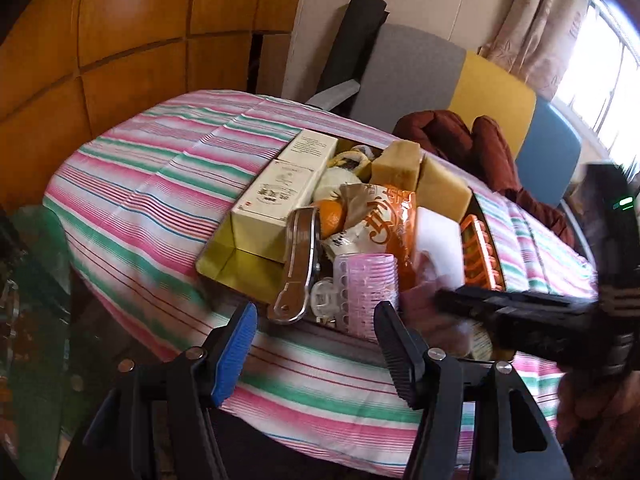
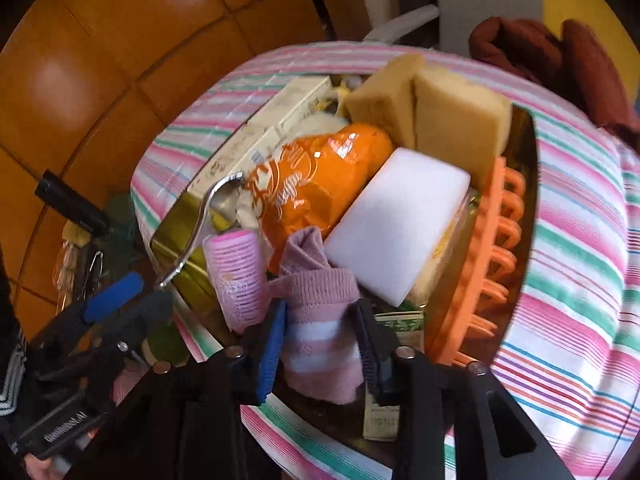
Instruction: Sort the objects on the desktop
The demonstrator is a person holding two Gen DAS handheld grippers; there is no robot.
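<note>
A yellow tin tray (image 1: 224, 256) on a striped tablecloth (image 1: 140, 184) is packed with cream boxes (image 1: 280, 192), an orange snack bag (image 2: 316, 184), a white foam block (image 2: 396, 224), yellow sponges (image 2: 460, 124), a pink hair roller (image 2: 236, 276), an orange comb (image 2: 492, 248) and a metal clipper (image 1: 298, 264). My right gripper (image 2: 320, 340) is at the tray's near end. Its pads touch both sides of a pink striped sock (image 2: 320, 320) that rests in the tray. My left gripper (image 1: 316, 328) hangs open over the tray's near edge with nothing between its fingers.
Grey (image 1: 408, 76), yellow (image 1: 496, 88) and blue (image 1: 548, 152) chair backs stand behind the table, with a dark red jacket (image 1: 492, 148) draped on them. A wooden wall (image 1: 120, 40) is on the left. The tablecloth falls off the table edge at the near left.
</note>
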